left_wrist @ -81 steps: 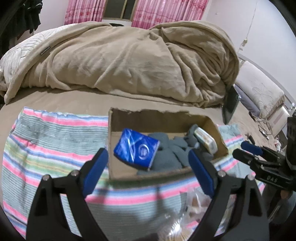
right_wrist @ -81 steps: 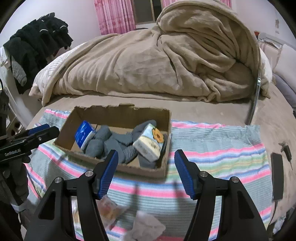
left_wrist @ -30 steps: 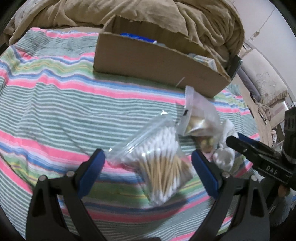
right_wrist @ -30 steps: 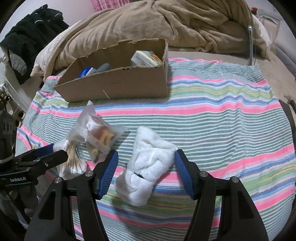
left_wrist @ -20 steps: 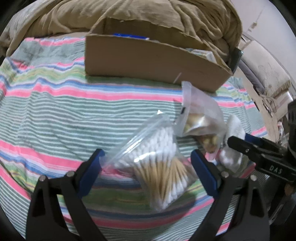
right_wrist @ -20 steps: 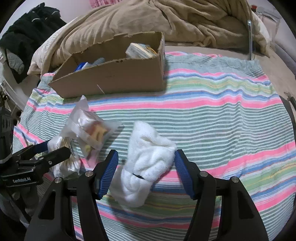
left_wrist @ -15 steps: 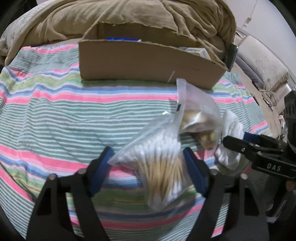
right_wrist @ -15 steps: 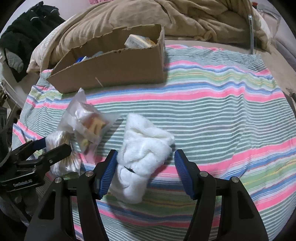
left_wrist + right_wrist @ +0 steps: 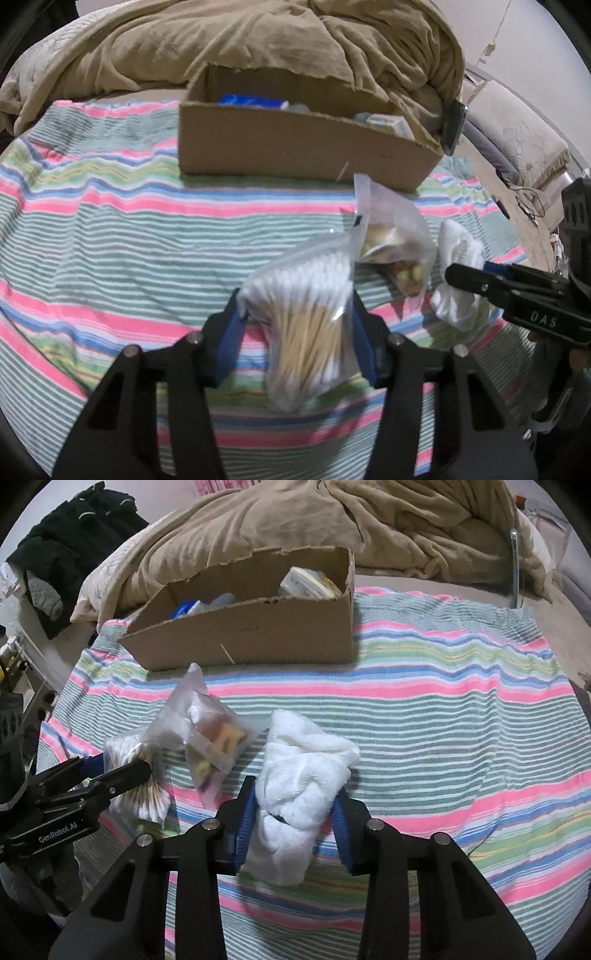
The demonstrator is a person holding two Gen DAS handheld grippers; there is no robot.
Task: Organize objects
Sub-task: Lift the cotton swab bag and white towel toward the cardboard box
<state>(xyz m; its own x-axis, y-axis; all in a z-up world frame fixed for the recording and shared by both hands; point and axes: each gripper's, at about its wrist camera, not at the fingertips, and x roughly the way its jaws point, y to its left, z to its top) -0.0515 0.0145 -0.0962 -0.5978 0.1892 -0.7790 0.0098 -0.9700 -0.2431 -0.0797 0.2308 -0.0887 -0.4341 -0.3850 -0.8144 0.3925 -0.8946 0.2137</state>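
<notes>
A clear bag of cotton swabs (image 9: 306,273) lies on the striped cloth (image 9: 110,240). My left gripper (image 9: 295,314) is closing on it, and both blue pads press its sides. A rolled white cloth (image 9: 303,753) sits between the closing jaws of my right gripper (image 9: 295,797), whose pads touch it on both sides. Between the two lies a clear bag of snacks (image 9: 214,738). Beyond stands an open cardboard box (image 9: 251,635) holding a blue packet (image 9: 251,100), grey fabric and a tissue pack (image 9: 310,581). The left gripper (image 9: 122,771) also shows in the right wrist view.
A heaped tan blanket (image 9: 295,44) rises right behind the box. Black clothes (image 9: 74,535) hang at the far left. A dark flat device (image 9: 452,125) leans by the box's right end. The striped cloth (image 9: 461,720) stretches bare to the right.
Both pairs of jaws have drawn in, the left onto the swab bag and the right onto the white cloth. Neither hand has shifted much.
</notes>
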